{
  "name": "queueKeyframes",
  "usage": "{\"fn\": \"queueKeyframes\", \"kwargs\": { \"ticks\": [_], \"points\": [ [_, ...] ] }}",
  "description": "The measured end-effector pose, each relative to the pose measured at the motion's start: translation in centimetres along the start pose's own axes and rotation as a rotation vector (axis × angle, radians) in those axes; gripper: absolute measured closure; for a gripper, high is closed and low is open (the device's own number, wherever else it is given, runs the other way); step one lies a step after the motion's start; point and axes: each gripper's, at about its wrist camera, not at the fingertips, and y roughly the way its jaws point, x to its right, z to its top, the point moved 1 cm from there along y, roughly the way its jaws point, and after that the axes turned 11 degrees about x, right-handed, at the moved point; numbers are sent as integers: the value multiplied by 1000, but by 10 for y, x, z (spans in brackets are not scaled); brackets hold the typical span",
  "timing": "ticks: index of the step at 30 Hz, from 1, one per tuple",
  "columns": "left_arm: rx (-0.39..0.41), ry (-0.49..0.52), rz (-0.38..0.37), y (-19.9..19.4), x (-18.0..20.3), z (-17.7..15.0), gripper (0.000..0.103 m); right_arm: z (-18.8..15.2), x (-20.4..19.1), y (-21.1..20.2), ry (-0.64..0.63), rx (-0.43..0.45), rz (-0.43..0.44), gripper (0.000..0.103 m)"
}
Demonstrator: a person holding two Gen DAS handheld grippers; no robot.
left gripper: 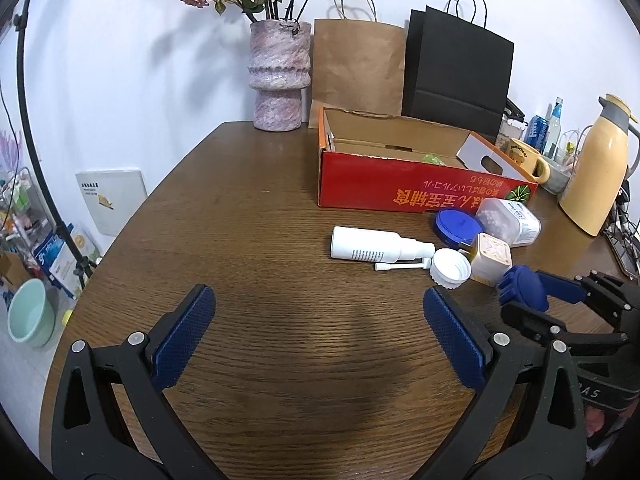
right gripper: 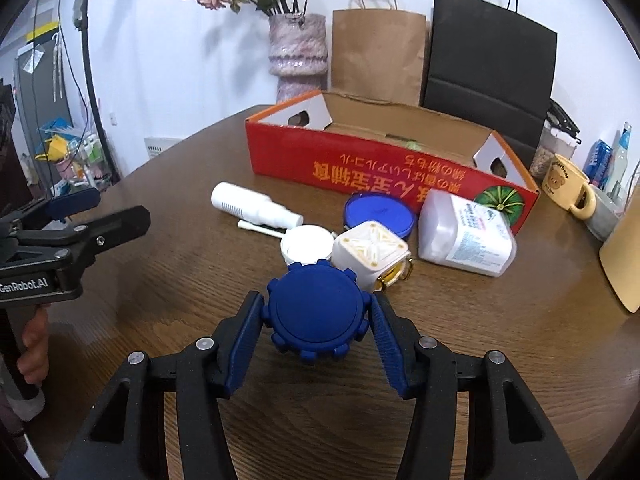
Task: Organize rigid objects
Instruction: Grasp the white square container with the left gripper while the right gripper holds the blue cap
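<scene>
In the right wrist view the right gripper [right gripper: 316, 320] has its jaws clamped on a blue knobbed lid [right gripper: 314, 312], one pad pressed to each side of it, so the lid sits at the middle of the view above the wooden bench [right gripper: 160, 280]; just past it, at twelve o'clock, lie a white ribbed cap [right gripper: 306, 244] and a cream cube-shaped container [right gripper: 370, 252], the two touching; at eleven o'clock a white spray bottle [right gripper: 250, 204] lies on its side; at one o'clock a round blue tin [right gripper: 378, 210] stands just beside a clear plastic jar [right gripper: 466, 234] tipped on its side; behind these stands an open red cardboard box [right gripper: 360, 168], its near wall printed with upside-down lettering; farther back, against the wall, a pink vase [right gripper: 298, 52] with dried flowers, a brown paper bag [right gripper: 378, 56] and a black paper bag [right gripper: 490, 64]; at three o'clock a yellow mug [right gripper: 566, 184]. The left gripper [left gripper: 320, 336] hovers over bare bench in the left wrist view, its jaws wide apart with nothing between them; the same gripper shows at nine o'clock in the right wrist view, with a hand [right gripper: 34, 344] on its handle.
</scene>
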Motion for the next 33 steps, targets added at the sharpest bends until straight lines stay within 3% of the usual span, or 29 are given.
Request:
{"fn": "queueKeyframes", "kwargs": {
  "ticks": [22,33],
  "points": [
    [-57,13,10,22,52,-4,0,-2,72,-20,32,60,-67,44],
    [-66,61,-23,33,96,-4,0,-6,102,-25,41,70,-84,44]
  ]
}}
